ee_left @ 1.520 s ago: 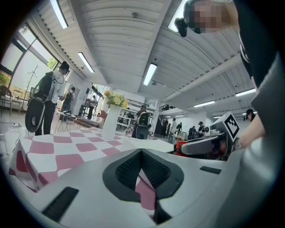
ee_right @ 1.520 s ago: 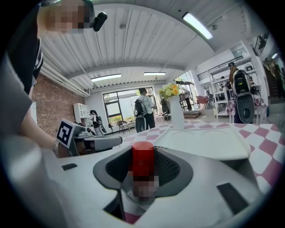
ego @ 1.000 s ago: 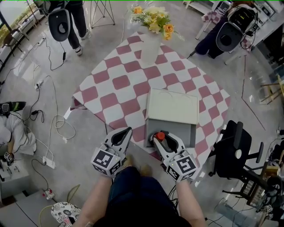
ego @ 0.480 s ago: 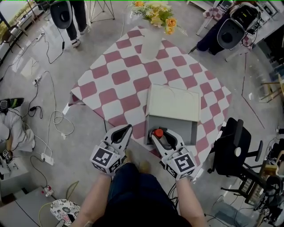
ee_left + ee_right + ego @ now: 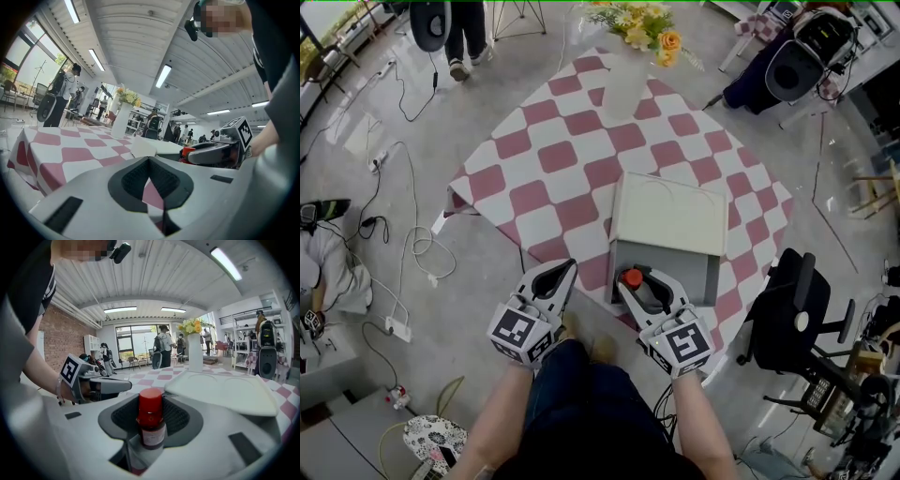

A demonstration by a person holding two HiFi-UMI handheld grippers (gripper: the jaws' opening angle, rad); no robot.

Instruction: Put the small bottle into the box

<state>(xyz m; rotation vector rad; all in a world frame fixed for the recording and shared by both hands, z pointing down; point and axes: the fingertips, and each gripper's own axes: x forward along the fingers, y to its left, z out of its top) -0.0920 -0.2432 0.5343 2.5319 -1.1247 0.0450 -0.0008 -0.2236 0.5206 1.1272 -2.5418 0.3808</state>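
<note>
A small bottle (image 5: 632, 278) with a red cap (image 5: 151, 402) stands upright between the jaws of my right gripper (image 5: 641, 284), which is shut on it. It hangs at the near edge of the grey box (image 5: 692, 273), whose white lid (image 5: 666, 217) lies open behind. The right gripper view shows the bottle (image 5: 152, 432) clamped in the dark pads, with the lid (image 5: 225, 390) just beyond. My left gripper (image 5: 563, 272) hovers to the left of the box over the table's near corner, jaws shut with nothing in them. In the left gripper view its tips (image 5: 150, 160) meet.
The table carries a pink and white checked cloth (image 5: 567, 159), with a white vase of flowers (image 5: 623, 80) at its far side. A black office chair (image 5: 797, 319) stands to the right. Cables (image 5: 412, 253) lie on the floor at left. People stand beyond the table.
Only the head view has drifted a little. Both grippers and the bottle keep their places by the box.
</note>
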